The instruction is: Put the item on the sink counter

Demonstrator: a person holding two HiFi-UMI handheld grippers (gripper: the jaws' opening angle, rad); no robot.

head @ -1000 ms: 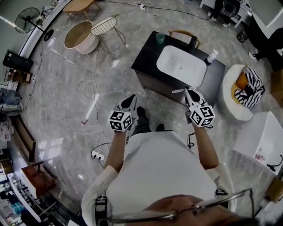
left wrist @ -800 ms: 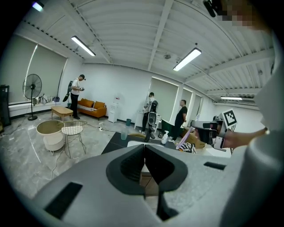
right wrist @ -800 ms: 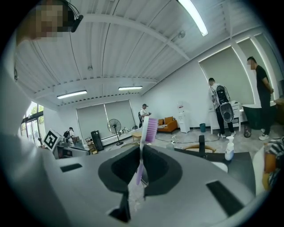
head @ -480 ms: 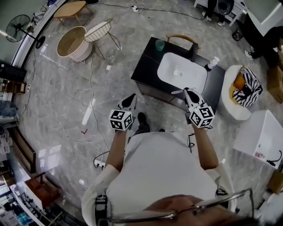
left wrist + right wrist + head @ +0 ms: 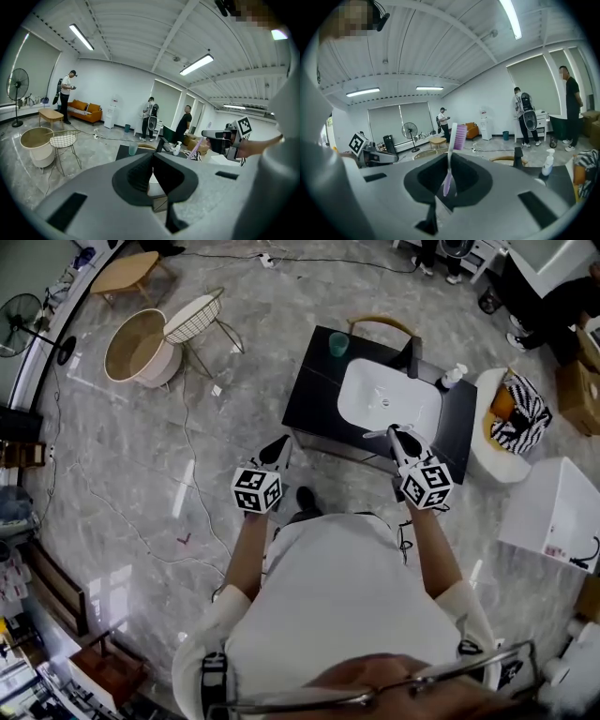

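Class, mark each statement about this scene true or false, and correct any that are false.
1. The right gripper is shut on a toothbrush. True.
2. The left gripper grips a cup. False: its jaws are together with nothing between them.
3. A green cup stands on the sink counter. True.
4. The toothbrush lies on the counter. False: the right gripper holds it, bristles up.
5. The soap bottle stands inside the basin. False: it stands on the counter beside the basin.

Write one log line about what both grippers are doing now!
left gripper: jaws shut, empty | right gripper: jaws shut on toothbrush | sink counter: ahead of person, toothbrush not yet on it
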